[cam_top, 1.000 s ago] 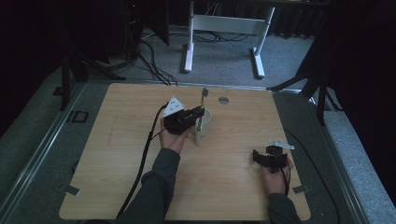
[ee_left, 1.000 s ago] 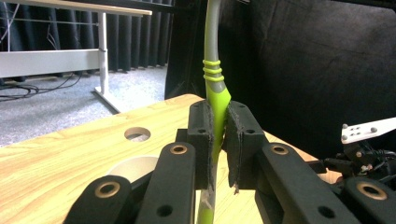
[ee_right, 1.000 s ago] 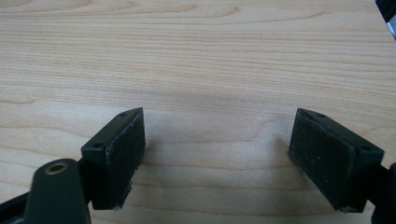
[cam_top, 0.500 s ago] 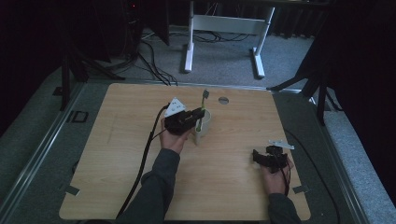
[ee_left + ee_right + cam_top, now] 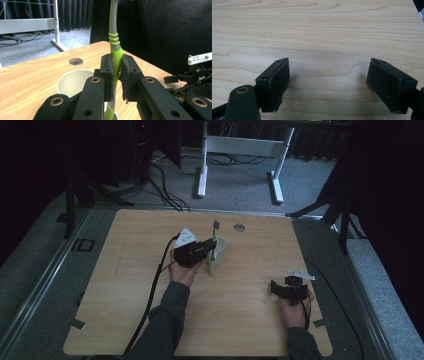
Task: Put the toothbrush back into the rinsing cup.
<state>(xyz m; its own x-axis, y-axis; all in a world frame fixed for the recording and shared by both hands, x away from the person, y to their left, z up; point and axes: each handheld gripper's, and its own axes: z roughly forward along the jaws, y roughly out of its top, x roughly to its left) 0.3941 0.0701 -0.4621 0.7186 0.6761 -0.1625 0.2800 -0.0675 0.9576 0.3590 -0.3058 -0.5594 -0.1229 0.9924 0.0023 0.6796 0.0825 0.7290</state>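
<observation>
The right gripper (image 5: 328,82) rests low over bare bench (image 5: 125,285), jaws spread wide with nothing between them. Farther off, the left gripper (image 5: 117,72) clamps a green toothbrush (image 5: 115,53) upright, its lower end inside the pale cup (image 5: 218,251).

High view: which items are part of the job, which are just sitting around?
In the job:
- toothbrush, clamped upright in the left hand-held gripper
- cup, right below it

Not in the job:
- right hand-held gripper, open over bare table
- round hole in the tabletop
- white stand on the floor behind
</observation>
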